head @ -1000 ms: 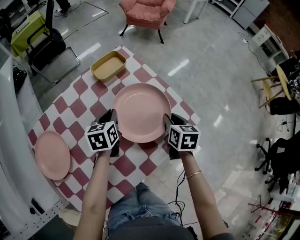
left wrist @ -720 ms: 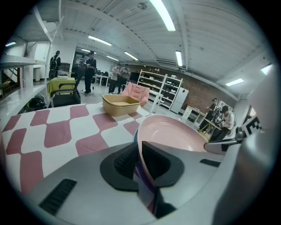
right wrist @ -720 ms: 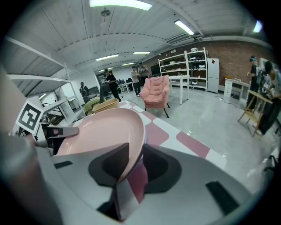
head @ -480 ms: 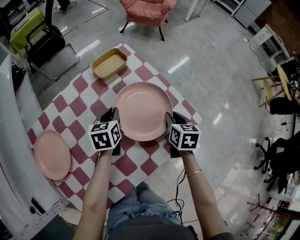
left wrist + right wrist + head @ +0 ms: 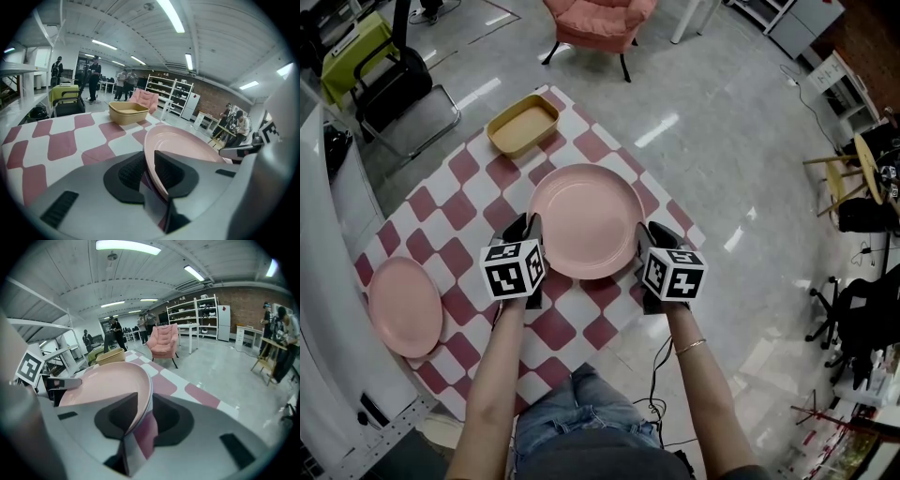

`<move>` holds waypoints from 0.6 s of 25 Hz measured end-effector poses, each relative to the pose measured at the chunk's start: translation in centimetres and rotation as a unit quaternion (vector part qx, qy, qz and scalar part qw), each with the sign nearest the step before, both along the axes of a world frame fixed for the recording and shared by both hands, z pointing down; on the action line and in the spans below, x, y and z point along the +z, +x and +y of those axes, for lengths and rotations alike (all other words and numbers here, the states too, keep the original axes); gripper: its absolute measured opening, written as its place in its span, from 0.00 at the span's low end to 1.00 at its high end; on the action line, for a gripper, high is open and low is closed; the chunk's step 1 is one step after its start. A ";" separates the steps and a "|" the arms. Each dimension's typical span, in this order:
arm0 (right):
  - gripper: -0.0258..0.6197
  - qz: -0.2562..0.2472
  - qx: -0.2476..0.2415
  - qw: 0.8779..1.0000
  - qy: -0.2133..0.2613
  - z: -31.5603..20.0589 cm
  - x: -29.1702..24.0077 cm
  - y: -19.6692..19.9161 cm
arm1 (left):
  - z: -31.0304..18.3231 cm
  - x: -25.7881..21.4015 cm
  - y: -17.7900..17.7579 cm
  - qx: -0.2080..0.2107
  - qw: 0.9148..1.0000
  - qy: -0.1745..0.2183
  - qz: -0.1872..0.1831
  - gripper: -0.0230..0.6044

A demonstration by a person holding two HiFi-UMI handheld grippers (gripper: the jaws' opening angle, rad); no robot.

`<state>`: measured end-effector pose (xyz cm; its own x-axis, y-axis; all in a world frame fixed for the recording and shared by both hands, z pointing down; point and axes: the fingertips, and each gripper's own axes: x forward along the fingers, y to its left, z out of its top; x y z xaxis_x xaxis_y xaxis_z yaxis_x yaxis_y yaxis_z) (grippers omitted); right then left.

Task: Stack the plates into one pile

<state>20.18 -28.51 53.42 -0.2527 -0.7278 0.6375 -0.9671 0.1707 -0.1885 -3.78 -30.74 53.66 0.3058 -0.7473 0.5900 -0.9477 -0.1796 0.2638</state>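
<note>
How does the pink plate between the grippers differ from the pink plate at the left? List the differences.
Grip: the centre plate is clamped at opposite rims by the left gripper and right gripper; the left plate lies free, untouched.
Place: the centre plate is mid-table; the left plate sits near the checked cloth's left edge.
Size: the centre plate looks bigger than the left plate, though it may only be nearer.
Both are round, pink and empty.

Head view steeply downward; gripper views low, close, opposite sides of plate (image 5: 586, 220).
</note>
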 end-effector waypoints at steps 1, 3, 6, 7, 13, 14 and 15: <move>0.21 0.001 0.000 1.000 0.002 0.0 -0.2 0.0 | 0.1 0.0 0.0 0.000 1.000 0.000 -0.002 0.16; 0.21 0.003 0.000 1.000 0.008 0.0 -0.7 0.0 | 0.3 0.1 -0.1 -0.001 1.000 -0.002 -0.002 0.17; 0.21 0.000 -0.002 1.000 0.018 0.1 -1.6 -0.2 | 0.6 -0.1 -0.2 -0.003 1.000 0.002 -0.001 0.17; 0.21 -0.001 -0.004 1.000 0.021 0.2 -2.0 -0.3 | 0.7 -0.4 -0.2 -0.004 1.000 0.005 -0.001 0.18; 0.19 -0.009 -0.033 0.999 0.037 0.5 -4.1 -2.4 | 1.3 -1.9 -0.9 -0.017 1.000 0.022 0.005 0.18; 0.18 -0.010 -0.040 0.998 0.040 0.6 -4.5 -2.9 | 1.6 -2.2 -1.1 -0.019 0.999 0.027 0.003 0.18; 0.18 -0.011 -0.047 0.998 0.044 0.7 -4.8 -3.4 | 1.8 -2.4 -1.4 -0.022 0.999 0.031 0.001 0.17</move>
<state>16.76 -27.82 48.64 -0.3361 -0.7530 0.5657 -0.9417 0.2770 -0.1908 -5.17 -28.92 51.22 0.2733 -0.7948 0.5418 -0.9546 -0.1546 0.2548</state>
